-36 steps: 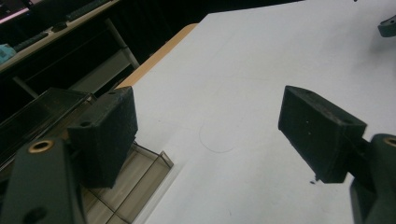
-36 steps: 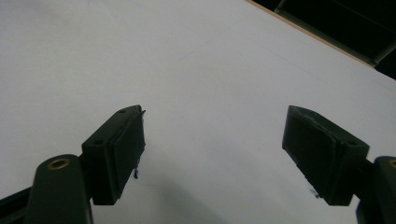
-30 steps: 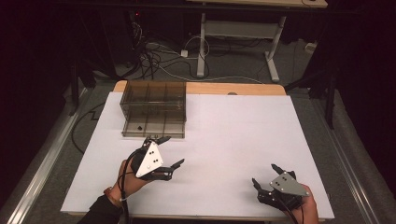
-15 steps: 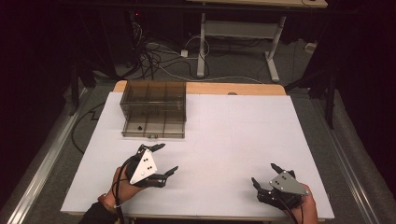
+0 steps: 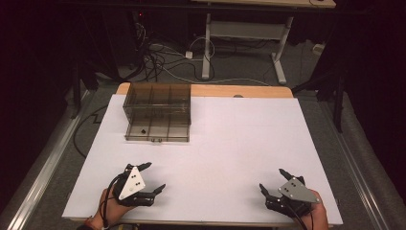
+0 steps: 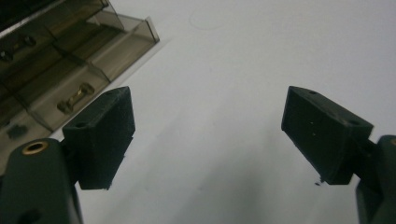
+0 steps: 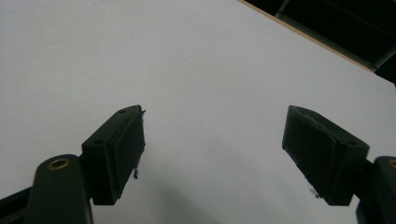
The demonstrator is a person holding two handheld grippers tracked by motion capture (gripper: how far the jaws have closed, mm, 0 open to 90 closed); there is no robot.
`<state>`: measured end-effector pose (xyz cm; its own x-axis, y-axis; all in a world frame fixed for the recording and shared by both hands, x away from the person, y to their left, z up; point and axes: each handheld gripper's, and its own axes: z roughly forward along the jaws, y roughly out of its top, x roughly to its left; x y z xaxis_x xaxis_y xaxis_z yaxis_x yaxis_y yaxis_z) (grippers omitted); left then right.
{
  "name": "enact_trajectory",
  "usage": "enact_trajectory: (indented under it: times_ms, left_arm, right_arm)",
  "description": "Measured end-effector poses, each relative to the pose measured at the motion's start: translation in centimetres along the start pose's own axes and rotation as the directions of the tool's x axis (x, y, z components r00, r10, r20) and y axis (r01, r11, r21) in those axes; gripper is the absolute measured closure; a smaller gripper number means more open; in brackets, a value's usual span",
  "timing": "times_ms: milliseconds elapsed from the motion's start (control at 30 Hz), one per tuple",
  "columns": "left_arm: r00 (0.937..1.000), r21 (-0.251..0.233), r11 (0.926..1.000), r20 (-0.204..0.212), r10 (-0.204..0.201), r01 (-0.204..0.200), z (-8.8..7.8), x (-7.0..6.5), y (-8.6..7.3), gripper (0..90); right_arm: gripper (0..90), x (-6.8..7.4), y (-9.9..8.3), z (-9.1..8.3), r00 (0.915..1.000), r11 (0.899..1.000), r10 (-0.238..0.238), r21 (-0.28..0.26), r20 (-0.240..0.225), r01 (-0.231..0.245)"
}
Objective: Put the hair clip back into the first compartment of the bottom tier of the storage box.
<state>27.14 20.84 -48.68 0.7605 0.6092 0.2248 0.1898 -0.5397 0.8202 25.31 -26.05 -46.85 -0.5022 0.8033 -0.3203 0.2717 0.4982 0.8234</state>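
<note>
We are holding the left gripper (image 5: 152,177) with its two black jaws spread wide and gripping nothing; in the left gripper view (image 6: 205,135) bare white table is showing between the two flat pads (image 6: 105,135). It is hovering over the near left part of the wide white-topped table (image 5: 239,143), with its grey three-cornered plate facing up and the person's left hand (image 5: 107,211) wrapping its body from the near edge. Its jaws are pointing up and to the right across the table.

We are holding the right gripper (image 5: 273,181) wide open as well, with nothing between its pads (image 7: 116,154); in the right gripper view (image 7: 212,149) plain white surface is lying in the gap. It is sitting low over the near right corner of the table, well apart from the left gripper.

Ahead of the left gripper, on the far left part of the table, the smoky translucent plastic compartment box (image 5: 158,112) is standing, divided by thin walls into several open cells. In the left gripper view (image 6: 70,60) it is filling the upper left corner, and a small brass-coloured part (image 6: 74,98) is lying in one of its near cells. In the high view a small dark piece (image 5: 142,129) is resting in a front left cell. Neither gripper is touching the box.
</note>
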Motion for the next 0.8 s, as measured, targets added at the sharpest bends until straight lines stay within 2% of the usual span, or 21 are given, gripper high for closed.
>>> enact_trajectory:
  times_ms: [200,467,800]
  left_arm:
    - [1.0,-0.016,0.9998,-0.002,-0.008,0.008,-0.61,0.05,-0.13,16.3]
    - [1.0,-0.008,1.0,-0.004,-0.002,0.002,-0.41,0.27,0.02,16.3]
    - [1.0,0.009,1.0,-0.006,-0.003,0.003,-0.24,0.19,0.02,16.3]
  right_arm:
    - [21.4,0.23,0.3,-0.41,0.9998,1.0,-0.008,-0.012,0.016,0.009]
    - [21.4,0.2,0.14,-0.08,1.0,1.0,-0.004,0.0,0.008,0.004]
    - [21.4,0.22,0.17,-0.36,0.9999,1.0,-0.007,-0.012,0.009,0.007]
